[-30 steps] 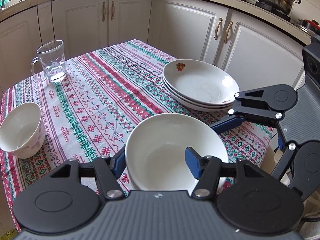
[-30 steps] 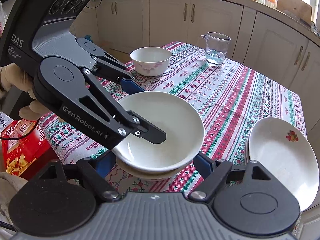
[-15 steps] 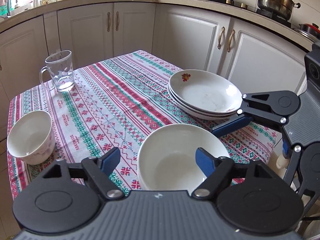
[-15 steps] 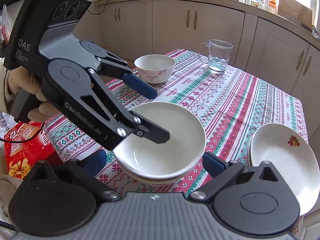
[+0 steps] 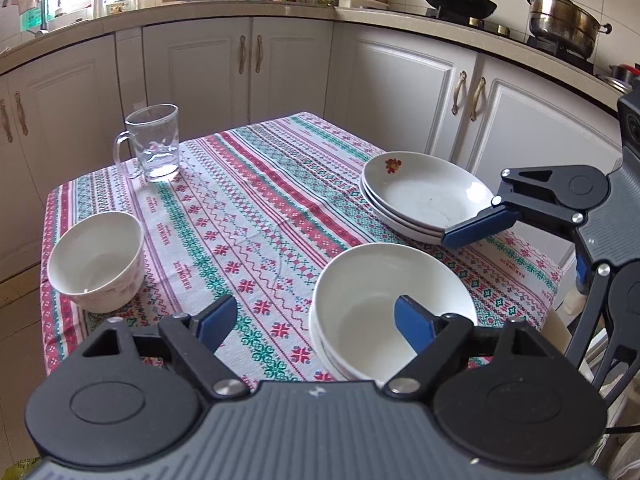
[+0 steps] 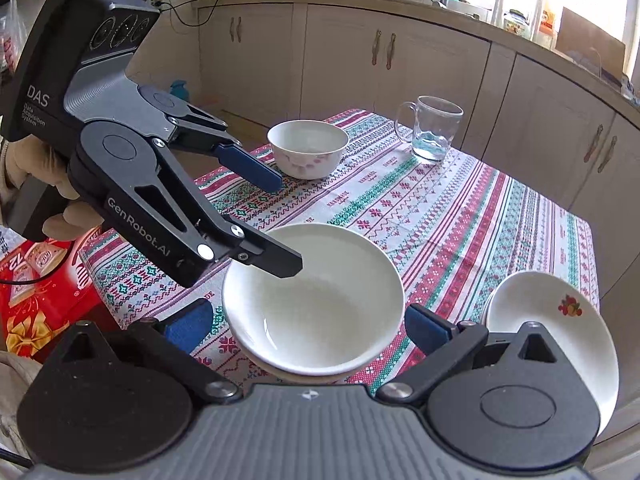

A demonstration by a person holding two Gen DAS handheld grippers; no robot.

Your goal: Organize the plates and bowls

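From my left gripper (image 5: 316, 322), I look over a table with a striped red, green and white cloth (image 5: 248, 200). My two blue fingers are spread wide and hold nothing. One finger hangs over the stack of white bowls (image 5: 394, 308) near me on the right. The other hangs over the cloth. A small white bowl (image 5: 96, 260) sits alone on the left side, near the table edge. Far on the left stands a glass mug (image 5: 154, 144). On the right is a stack of plates (image 5: 424, 196), and the top one has a little red flower. My right gripper (image 5: 476, 228) pokes in from the right, just beside those plates. Behind the table are white cupboards (image 5: 248, 68). On the counter, far right, sit a black pan (image 5: 460, 0) and a shiny pot (image 5: 564, 22).

From my right gripper (image 6: 308, 320), the stack of white bowls (image 6: 316, 300) sits right between my wide-open fingers. They hold nothing. My left gripper (image 6: 268, 216) comes in from the left, open wide, with one finger above the bowl rim. The small white bowl (image 6: 306, 148) is far off, and the glass mug (image 6: 432, 132) is to its right. The stack of plates (image 6: 556, 312) is near me on the right. A red box (image 6: 36, 276) sits low on the left, past the table edge. More cupboards (image 6: 400, 56) run along the back.
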